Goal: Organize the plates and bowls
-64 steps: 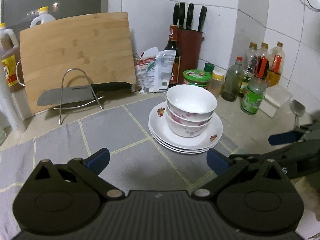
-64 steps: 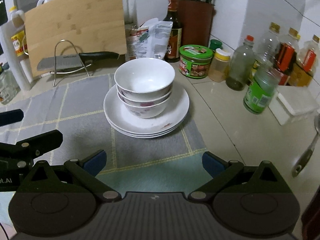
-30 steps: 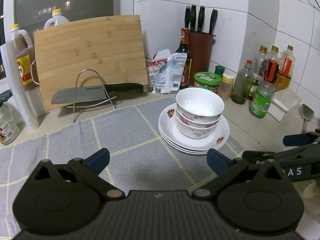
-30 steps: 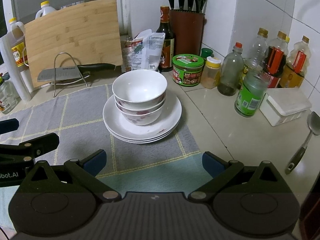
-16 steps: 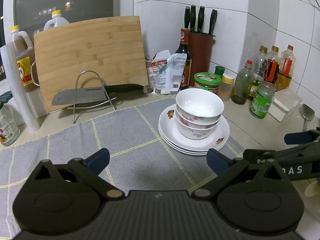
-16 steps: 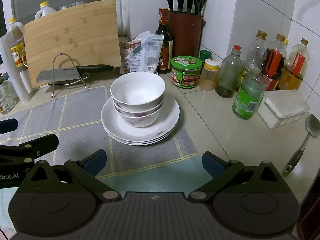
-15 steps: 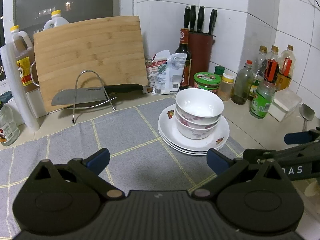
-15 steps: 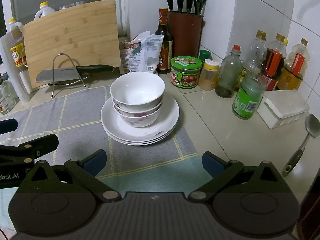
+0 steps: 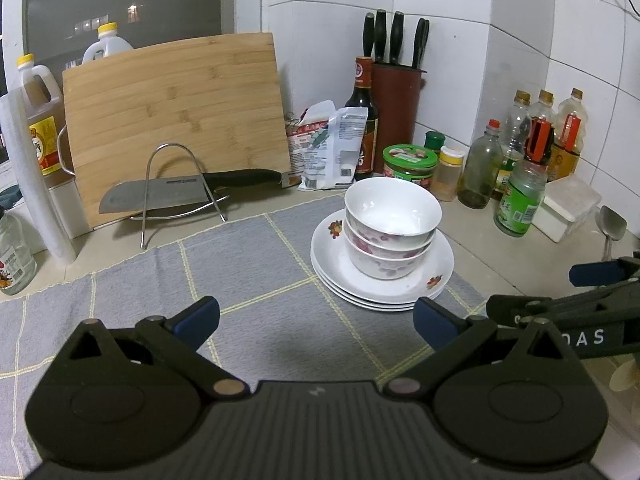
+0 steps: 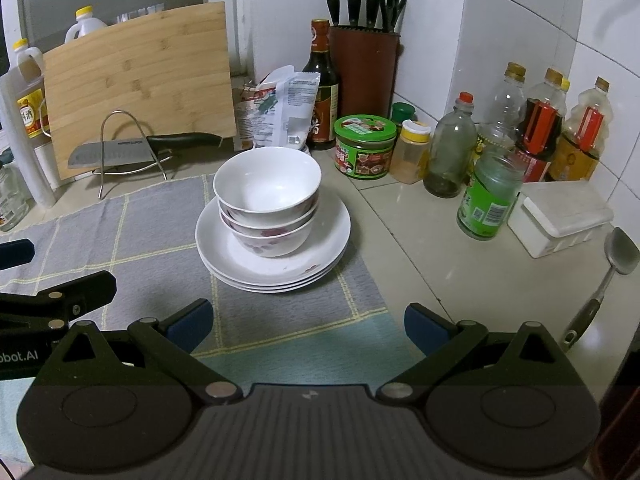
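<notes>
Both the left gripper point(image 9: 316, 320) and the right gripper point(image 10: 306, 320) were matte black units with ribbed central housings, round side discs, silver pivot screws and blue-padded fingertips point(image 9: 198, 316), the arms carrying partial white lettering "DAS" and "obot.AI".

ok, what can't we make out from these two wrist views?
- Plates: exact count. Both views show only stacked rim edges, with the bowls on top.
- Lower bowls: insides hidden by the top bowl nested in them, both views.
- Jugs: lower parts behind the cutting board, left view.
- Knife block: blades hidden inside it.
- Left gripper, right gripper: bodies cut off by the bottom edge.
</notes>
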